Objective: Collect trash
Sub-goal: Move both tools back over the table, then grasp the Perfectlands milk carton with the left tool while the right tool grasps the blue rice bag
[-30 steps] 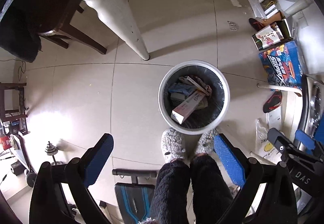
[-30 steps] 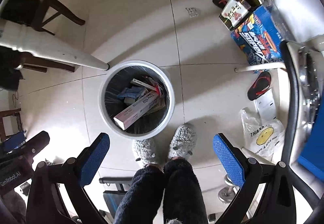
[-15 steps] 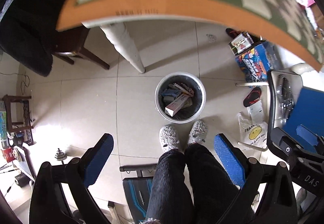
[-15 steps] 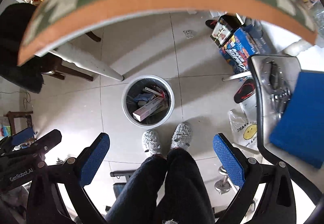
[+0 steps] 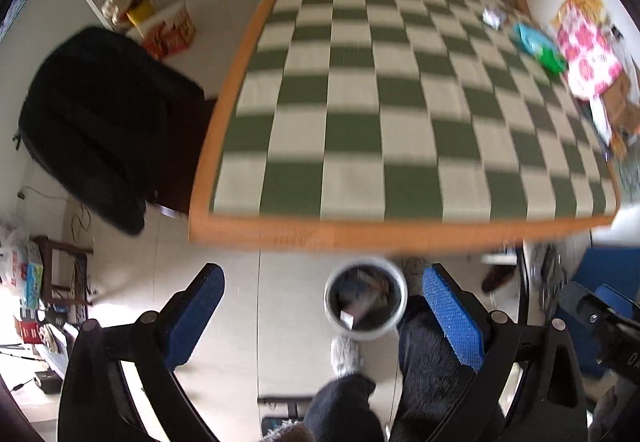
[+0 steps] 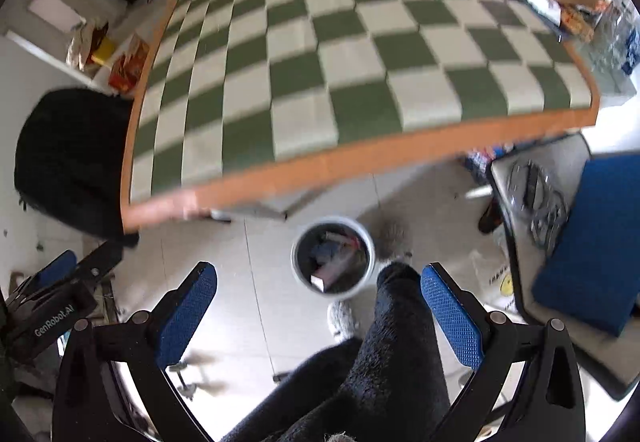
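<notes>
Pale floor tiles fill the lower part of both views, and over them the view has changed much in one second: before, both cameras looked straight down into the trash bin (image 5: 366, 302) from close by, and now they are raised and tilted forward, so the bin looks small in the lower centre of the frame and the desk (image 5: 400, 234) with its green and white checked cover fills the upper half. I judge that the drop into the bin is finished and that the search for the next piece of trash begins. Nearest to the camera, the left gripper (image 5: 320, 314) has its blue fingers (image 5: 196, 306) wide apart with nothing between them, and they touch nothing. The right gripper (image 6: 318, 314) is the same, fingers (image 6: 448, 316) spread wide and empty. Between them the person's dark trousers (image 6: 396, 342) and a grey slipper (image 6: 340, 316) stand just beside the bin, which already holds boxes and papers. Farther away, at the far right end of the desk, lie a small silver wrapper (image 5: 492, 16), a blue-green packet (image 5: 538, 44) and a pink flowered bag (image 5: 590, 58); the first two are likely the next trash, though blur hides details.
</notes>
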Demonstrator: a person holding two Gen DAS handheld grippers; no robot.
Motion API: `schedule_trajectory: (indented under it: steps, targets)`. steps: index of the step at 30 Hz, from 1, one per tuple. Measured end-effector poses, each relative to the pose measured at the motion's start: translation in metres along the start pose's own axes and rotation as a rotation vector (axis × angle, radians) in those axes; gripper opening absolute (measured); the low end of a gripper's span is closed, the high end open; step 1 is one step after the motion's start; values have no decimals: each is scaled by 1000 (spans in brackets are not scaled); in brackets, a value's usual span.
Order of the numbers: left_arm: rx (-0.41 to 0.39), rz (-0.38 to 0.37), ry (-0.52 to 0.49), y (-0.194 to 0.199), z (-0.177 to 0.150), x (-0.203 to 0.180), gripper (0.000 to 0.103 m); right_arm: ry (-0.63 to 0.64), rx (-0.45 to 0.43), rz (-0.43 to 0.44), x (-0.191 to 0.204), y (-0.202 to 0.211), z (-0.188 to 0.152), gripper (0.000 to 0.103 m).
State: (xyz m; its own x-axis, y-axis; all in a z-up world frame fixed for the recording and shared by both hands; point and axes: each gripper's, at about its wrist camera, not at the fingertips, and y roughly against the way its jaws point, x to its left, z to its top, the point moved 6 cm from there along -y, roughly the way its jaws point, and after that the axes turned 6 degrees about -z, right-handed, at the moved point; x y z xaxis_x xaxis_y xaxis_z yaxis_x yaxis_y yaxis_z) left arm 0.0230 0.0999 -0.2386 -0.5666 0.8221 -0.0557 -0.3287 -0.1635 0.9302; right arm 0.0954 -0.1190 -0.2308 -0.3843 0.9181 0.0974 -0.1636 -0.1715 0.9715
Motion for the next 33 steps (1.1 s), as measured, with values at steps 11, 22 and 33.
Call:
schedule_trajectory:
  steps: [11, 22, 33]
  targets:
    - [-53, 41, 47, -57, 204, -89, 101, 19, -54, -154, -78, -15, 263, 103]
    - [8, 101, -353, -184, 394, -249, 101, 87, 74, -362, -174, -131, 514, 103]
    - [123, -48, -590, -266, 479, -343, 101, 87, 205, -314, -199, -238, 585, 103]
